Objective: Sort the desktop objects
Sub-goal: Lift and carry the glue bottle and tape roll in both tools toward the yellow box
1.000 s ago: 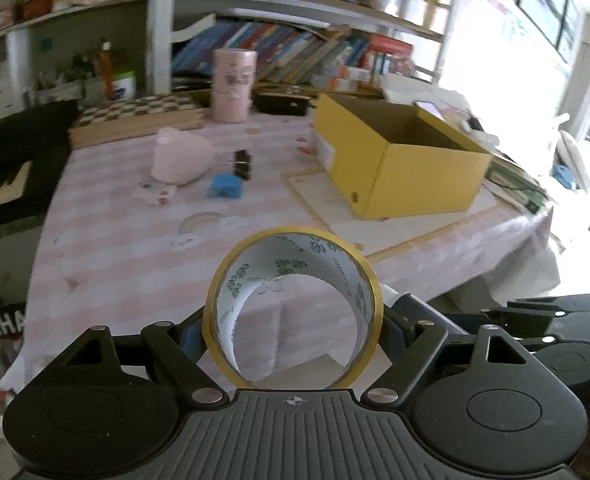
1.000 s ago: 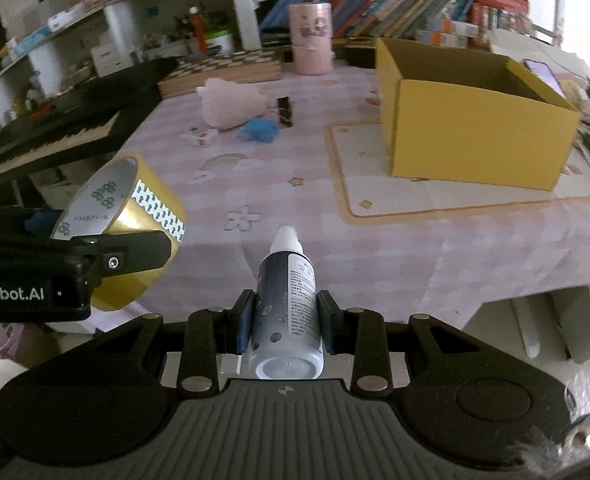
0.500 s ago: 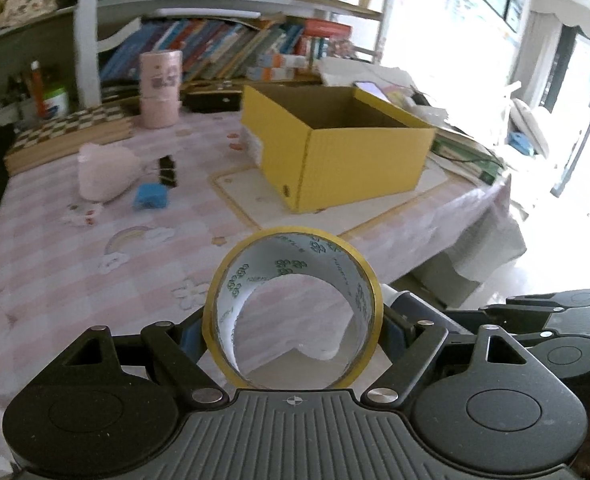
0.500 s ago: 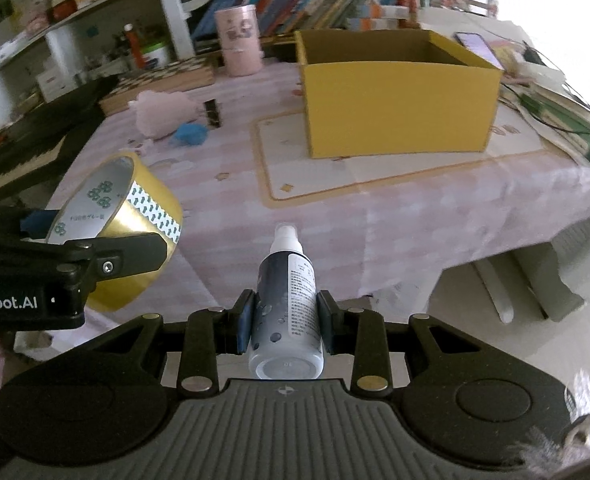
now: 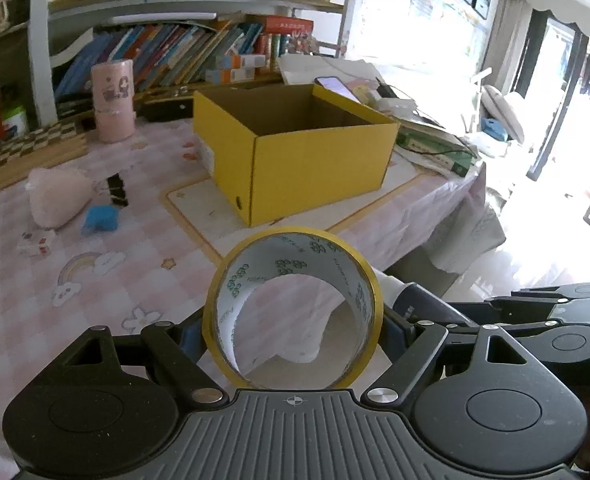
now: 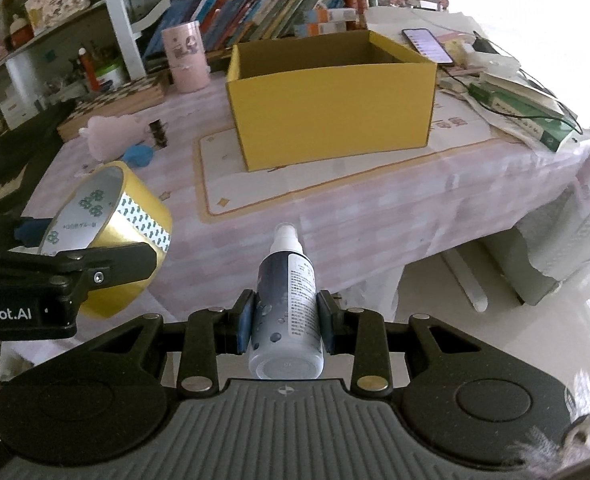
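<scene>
The left gripper (image 5: 293,330) is clamped on a tape roll (image 5: 293,312), pads pressing its outer sides, roll held upright w/ the hollow core facing the cam: glossy yellow-gold film outside, white paper liner inside w/ small green printed logos, thin round hoop shape. From the right wrist view the same roll (image 6: 107,236) shows a wide shiny band w/ a strip of white-and-green arrow print. The right gripper (image 6: 285,326) is narrowed onto a spray bottle (image 6: 287,304), jaws squeezing its body at mid-height; bottle is a small cylinder, dark navy label w/ droplet pattern & fine white text, white nozzle cap pointing fwd, pale base toward the cam. Both items are held in the air near the table's front edge, side by side. On the table (image 6: 335,208), covered w/ a soft pink checked cloth, stands an open yellow cardboard box (image 6: 331,120), matte, square-cornered, brown inside, sitting on a pale mat w/ yellow border. Further left lie a pink plush toy (image 5: 55,200), a blue soft piece (image 5: 101,218) and a black binder clip (image 5: 117,189); a pink cylinder tin (image 5: 113,106) stands at the back, by the bookshelf.
</scene>
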